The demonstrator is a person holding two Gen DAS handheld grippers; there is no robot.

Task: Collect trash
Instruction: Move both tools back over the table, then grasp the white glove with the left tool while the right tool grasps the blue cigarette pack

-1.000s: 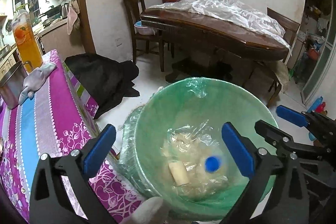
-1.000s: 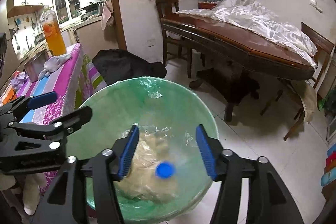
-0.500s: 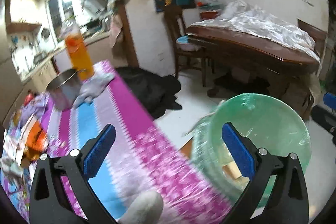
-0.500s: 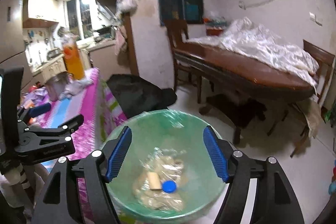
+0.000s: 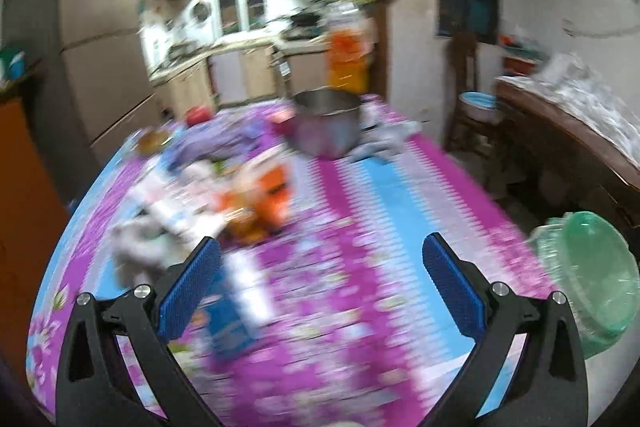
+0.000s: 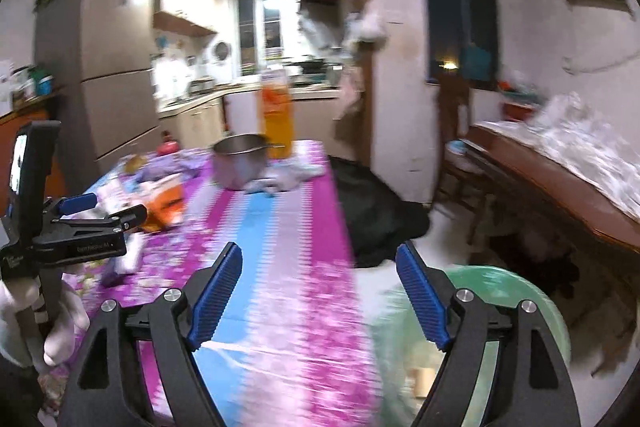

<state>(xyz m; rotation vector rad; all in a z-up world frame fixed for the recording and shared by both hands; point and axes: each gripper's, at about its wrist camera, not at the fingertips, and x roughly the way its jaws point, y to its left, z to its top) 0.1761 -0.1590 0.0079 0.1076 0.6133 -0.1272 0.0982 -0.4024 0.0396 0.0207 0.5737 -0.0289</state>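
- Both tools hang over the counter, and nothing is caught in either.
- The left tool gapes wide.
- The right tool has just been spreading its jaws, with nothing between them.
- The litter pile lies ahead and left of the left tool, the nearer one.
- The green bin sits low off the counter's right edge.

Both grippers, left and right, show black angular frames, ribbed blue pads and silver screws. A white glove grips the left one's handle, small white lettering on its side.
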